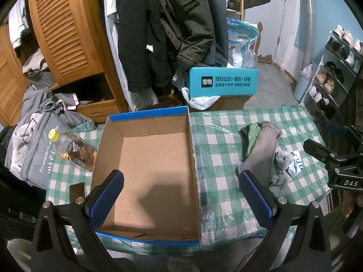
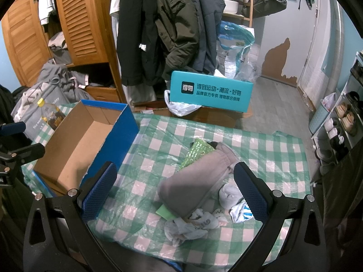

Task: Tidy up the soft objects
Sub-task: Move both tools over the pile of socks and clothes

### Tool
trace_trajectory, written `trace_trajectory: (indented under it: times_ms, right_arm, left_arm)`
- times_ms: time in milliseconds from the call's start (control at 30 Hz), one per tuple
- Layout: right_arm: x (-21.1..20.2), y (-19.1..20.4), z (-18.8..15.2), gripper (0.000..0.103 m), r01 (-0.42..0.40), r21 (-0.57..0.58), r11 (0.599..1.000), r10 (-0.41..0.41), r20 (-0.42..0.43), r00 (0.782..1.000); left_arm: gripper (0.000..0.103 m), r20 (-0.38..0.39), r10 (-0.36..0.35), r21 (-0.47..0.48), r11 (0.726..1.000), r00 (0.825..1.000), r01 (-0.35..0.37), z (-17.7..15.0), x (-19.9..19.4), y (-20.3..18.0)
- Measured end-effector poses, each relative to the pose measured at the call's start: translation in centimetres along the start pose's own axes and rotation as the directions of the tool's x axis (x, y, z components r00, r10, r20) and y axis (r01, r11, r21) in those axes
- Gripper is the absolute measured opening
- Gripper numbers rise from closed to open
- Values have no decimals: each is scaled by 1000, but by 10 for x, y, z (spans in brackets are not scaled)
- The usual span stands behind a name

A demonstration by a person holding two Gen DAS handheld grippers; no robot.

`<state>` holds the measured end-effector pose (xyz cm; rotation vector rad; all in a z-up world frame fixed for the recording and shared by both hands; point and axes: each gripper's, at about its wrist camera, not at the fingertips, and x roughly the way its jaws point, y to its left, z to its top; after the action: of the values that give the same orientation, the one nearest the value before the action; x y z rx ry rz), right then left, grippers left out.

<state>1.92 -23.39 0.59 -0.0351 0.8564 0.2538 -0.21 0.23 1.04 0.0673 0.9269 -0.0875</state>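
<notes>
Right wrist view shows the right gripper (image 2: pixel 174 187) spread wide and empty above the grey garment (image 2: pixel 192 181) and socks (image 2: pixel 229 195), the left gripper (image 1: pixel 181 200) likewise released over the box (image 1: pixel 148 158), so nothing looks packed yet; closing on the garment seems next.

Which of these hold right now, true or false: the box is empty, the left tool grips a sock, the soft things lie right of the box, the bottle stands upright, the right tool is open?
1. The cardboard box is empty. True.
2. The left tool grips a sock. False: it is open over the box, holding nothing.
3. The grey cloth and the socks lie on the table to the right of the box. True.
4. The bottle stands upright. False: it lies on its side left of the box.
5. The right tool is open. True.
</notes>
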Motion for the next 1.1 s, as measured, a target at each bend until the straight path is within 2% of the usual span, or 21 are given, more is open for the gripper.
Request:
trace_trajectory:
  times_ms: [433, 700, 1100]
  right_arm:
    - [0, -12, -3, 101, 15, 15, 1000, -15, 0, 1000]
    - [-2, -46, -3, 101, 57, 64, 996, -57, 0, 998]
    - [2, -93, -15, 101, 132, 115, 985, -126, -60, 990]
  left_arm:
    - [102, -23, 7, 14, 1000, 1000, -6, -8, 12, 0]
    - [102, -59, 3, 65, 998, 998, 0, -3, 28, -24]
    - [102, -109, -17, 142, 989, 994, 32, 4, 55, -70]
